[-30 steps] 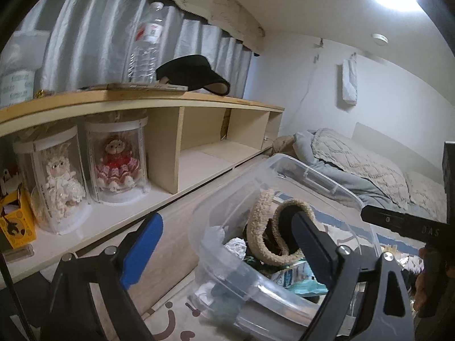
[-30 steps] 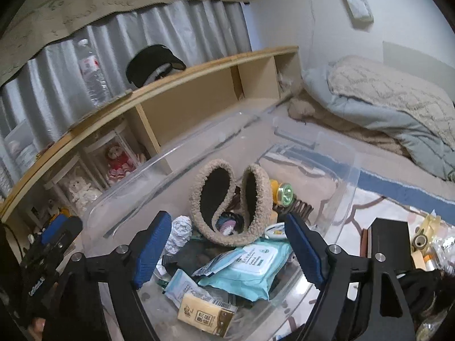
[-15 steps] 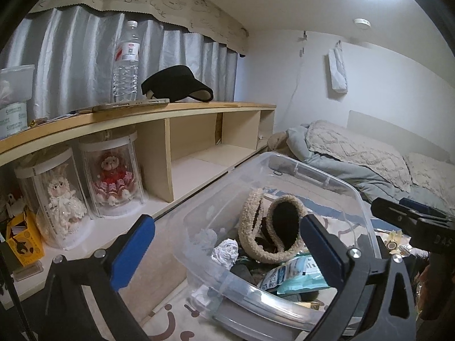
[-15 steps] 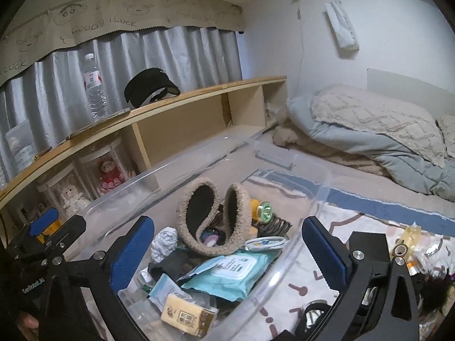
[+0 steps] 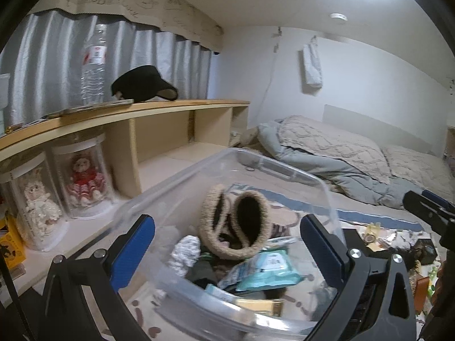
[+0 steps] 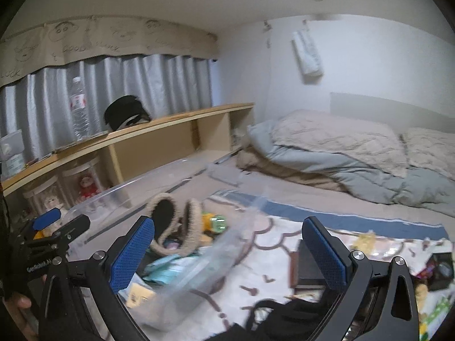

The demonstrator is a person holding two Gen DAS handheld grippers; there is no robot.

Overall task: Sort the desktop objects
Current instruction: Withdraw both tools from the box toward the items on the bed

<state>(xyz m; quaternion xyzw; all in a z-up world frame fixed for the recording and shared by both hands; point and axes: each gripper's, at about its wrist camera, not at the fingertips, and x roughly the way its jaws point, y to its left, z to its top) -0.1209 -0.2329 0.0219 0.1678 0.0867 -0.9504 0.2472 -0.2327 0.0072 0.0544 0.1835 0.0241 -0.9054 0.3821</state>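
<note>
A clear plastic bin (image 5: pixel 284 167) sits on a patterned mat and holds a fuzzy beige headband (image 5: pixel 236 221), a teal wipes pack (image 5: pixel 264 270), crumpled paper and other small items. The bin (image 6: pixel 199 272) and headband (image 6: pixel 176 224) also show in the right wrist view. My left gripper (image 5: pixel 227 244) is open and empty just above the bin's near side. My right gripper (image 6: pixel 227 247) is open and empty over the bin's right rim. Several loose small items (image 6: pixel 435 267) and a black box (image 6: pixel 307 261) lie on the mat to the right.
A long wooden shelf (image 5: pixel 128 110) runs along the left with a water bottle (image 5: pixel 92 65), a black visor (image 5: pixel 142 83) and two dolls in clear cases (image 5: pixel 82 182) below. A bed with a grey-beige quilt (image 5: pixel 335 153) fills the back right.
Both grippers have lifted and tilted up, away from the bin's contents. The right gripper has shifted to the right, so the bin now lies lower left in its view.
</note>
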